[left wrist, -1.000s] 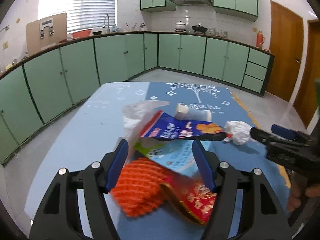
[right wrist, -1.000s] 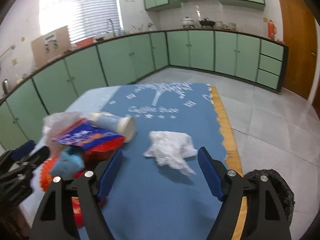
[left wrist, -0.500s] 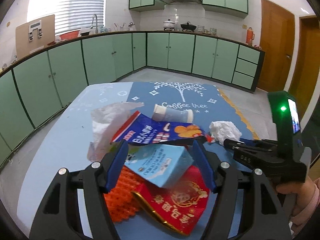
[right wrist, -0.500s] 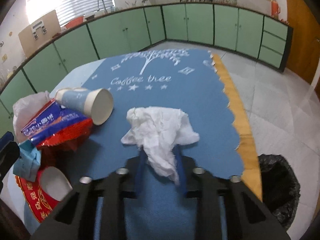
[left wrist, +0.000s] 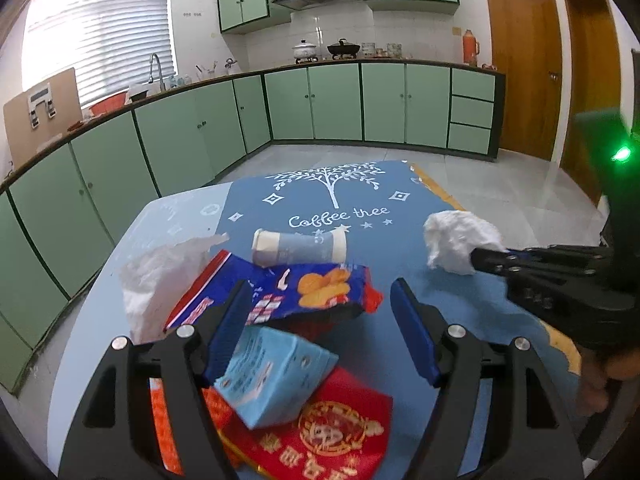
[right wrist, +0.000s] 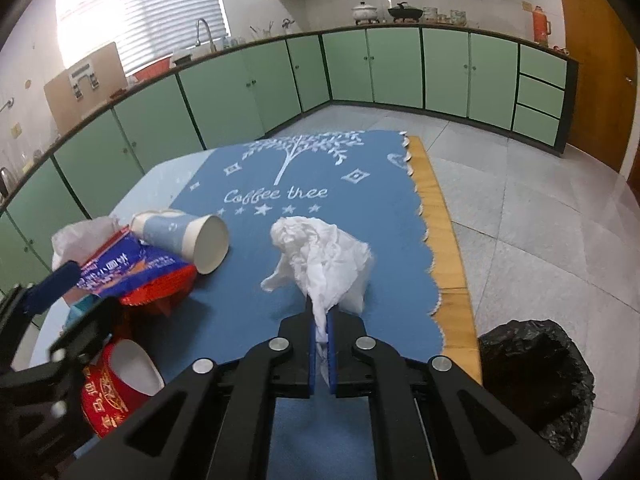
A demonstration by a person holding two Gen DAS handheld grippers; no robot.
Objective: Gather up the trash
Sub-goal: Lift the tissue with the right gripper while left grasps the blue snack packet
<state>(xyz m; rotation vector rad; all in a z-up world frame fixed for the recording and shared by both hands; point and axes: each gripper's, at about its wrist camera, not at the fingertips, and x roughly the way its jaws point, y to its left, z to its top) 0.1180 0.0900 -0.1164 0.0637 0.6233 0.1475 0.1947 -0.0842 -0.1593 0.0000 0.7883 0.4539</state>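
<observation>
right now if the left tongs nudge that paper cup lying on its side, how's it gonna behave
The paper cup lies on its side on the blue mat, so it will probably roll, curving because it tapers. It looks empty, likely light enough to skid. Its thin wall may crumple if squeezed. The left tongs stand open short of it.

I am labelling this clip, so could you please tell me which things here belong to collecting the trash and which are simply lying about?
Job in hand:
crumpled white tissue, clamped in right gripper
blue paper cup on its side
blue snack wrapper
light blue carton, between left gripper open jaws
red packet
black bin bag

Lying about:
blue tablecloth
orange flask
white pot
</observation>
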